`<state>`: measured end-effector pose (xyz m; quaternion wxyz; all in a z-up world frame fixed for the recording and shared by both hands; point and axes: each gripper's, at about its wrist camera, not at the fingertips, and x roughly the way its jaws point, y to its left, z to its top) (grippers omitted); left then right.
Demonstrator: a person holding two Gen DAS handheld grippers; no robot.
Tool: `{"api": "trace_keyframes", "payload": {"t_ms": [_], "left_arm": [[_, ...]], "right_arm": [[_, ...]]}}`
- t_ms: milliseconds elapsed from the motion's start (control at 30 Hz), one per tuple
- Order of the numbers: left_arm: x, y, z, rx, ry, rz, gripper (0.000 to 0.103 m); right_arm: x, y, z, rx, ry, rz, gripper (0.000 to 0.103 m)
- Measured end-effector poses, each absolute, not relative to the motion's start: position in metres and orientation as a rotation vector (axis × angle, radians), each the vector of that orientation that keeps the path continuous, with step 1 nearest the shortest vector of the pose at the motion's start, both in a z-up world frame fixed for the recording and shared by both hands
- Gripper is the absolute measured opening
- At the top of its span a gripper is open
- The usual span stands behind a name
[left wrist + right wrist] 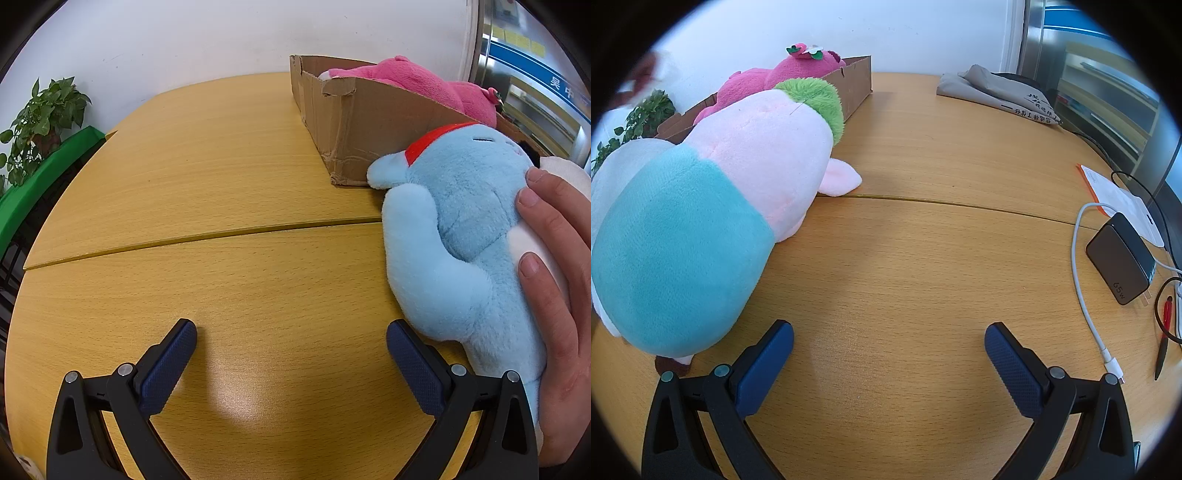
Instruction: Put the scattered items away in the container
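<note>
1. Both tools, left tool [291, 345] and right tool [889, 347], hang spread and empty above the surface [221, 288].
2. We count one pink plush [417, 83] inside the far cardboard box [369, 125].
3. Remaining outside, near the box: blue plush [458, 236] under a bare hand [557, 295], and pink-and-teal plush [713, 206].

An office: wood-grain desk [905, 258], charger [1119, 258] and pen [1163, 339] at 3 o'clock, plant [44, 122] at 10.
</note>
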<state>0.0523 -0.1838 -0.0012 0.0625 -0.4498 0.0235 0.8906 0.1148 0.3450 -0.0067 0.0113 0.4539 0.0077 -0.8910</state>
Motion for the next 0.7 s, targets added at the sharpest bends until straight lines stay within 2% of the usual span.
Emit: {"api": "trace_keyframes", "payload": {"t_ms": [700], "left_arm": [[0.0523, -0.1842, -0.0007, -1.36, 0.071, 2.692, 0.103]], "right_arm": [[0.1137, 0.3463, -0.0071, 1.416, 0.024, -2.779, 0.103]]}}
